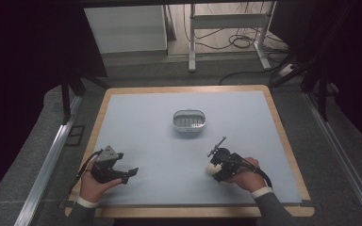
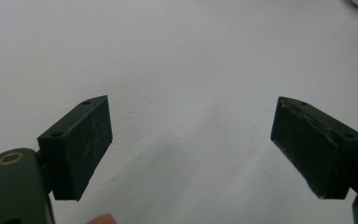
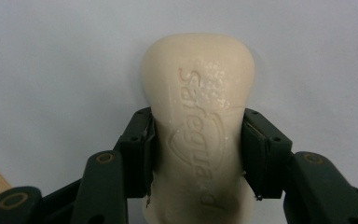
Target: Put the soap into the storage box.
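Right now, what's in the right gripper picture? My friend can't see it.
A cream soap bar with raised letters is squeezed at its narrow middle between the right gripper's two black jaws. Behind it lies a pale table.

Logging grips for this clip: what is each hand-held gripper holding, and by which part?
The right hand-held gripper clamps the soap bar across its narrow waist. The left hand-held gripper holds nothing.

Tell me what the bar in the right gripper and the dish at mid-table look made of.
Bar: looks like solid soap, cream, matte and waxy, with an embossed logo and small surface pitting. Dish: probably plastic, white rim with a greyish slotted inner tray; too small to be sure.
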### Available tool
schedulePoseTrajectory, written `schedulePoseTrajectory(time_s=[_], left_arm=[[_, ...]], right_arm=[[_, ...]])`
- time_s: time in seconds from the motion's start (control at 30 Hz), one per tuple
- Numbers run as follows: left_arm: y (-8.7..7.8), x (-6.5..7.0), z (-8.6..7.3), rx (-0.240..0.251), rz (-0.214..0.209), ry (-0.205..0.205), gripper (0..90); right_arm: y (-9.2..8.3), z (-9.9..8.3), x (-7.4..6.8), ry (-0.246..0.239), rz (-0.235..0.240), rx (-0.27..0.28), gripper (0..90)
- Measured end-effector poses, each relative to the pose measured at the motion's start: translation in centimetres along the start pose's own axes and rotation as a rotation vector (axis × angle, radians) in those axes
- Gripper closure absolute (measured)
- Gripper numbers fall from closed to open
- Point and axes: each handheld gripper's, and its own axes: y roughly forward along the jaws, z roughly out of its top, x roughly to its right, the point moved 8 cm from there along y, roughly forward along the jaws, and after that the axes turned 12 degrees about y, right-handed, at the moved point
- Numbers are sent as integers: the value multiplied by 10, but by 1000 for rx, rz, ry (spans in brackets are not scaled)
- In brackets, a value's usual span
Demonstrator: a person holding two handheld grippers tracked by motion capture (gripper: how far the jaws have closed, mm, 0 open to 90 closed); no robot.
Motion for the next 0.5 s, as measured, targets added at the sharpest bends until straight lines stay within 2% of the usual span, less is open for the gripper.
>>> schedulePoseTrajectory(time_s=[0.2, 0.5], left_arm=[[-1, -1, 0, 0, 1, 0, 130], [-1, -1, 0, 1, 3, -3, 130]], right_arm=[[-11, 3, 7, 14, 12, 40, 493], [-32, 15, 17, 22, -4, 98, 493]])
